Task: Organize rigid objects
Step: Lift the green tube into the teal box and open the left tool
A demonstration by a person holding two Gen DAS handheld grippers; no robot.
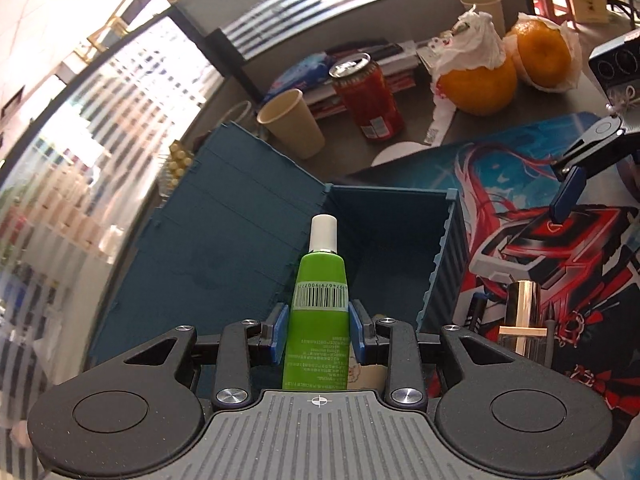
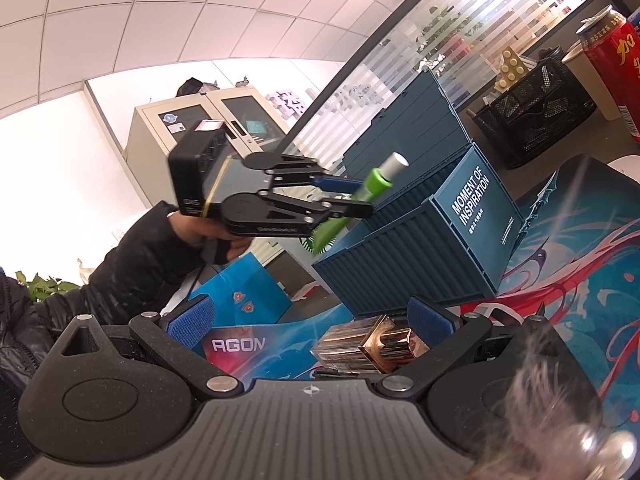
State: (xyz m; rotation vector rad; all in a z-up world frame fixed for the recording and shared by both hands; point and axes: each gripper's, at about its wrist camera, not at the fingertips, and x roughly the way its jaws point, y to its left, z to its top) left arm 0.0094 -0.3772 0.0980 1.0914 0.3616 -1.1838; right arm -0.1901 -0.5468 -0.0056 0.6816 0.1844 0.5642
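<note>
**Green tube held over one blue box**

One green tube (image 1: pixel 319 312) is clamped in the left claw (image 1: pixel 319 330) above one open blue container box (image 1: pixel 400 236). The right claw (image 2: pixel 310 320) is spread wide, empty, over one gold-capped bottle (image 2: pixel 376 350). Farther back, two paper cups (image 1: pixel 292 122), one red can (image 1: pixel 368 96) and two oranges (image 1: pixel 480 84) are seen on the counter (image 1: pixel 520 104).

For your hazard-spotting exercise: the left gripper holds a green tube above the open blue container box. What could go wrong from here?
1. The green tube is pinched only at its middle by the left gripper; it could slip or tilt.
2. It might strike the blue container box wall instead of dropping inside.
3. The open right gripper sits around the gold bottle and might nudge it.
</note>
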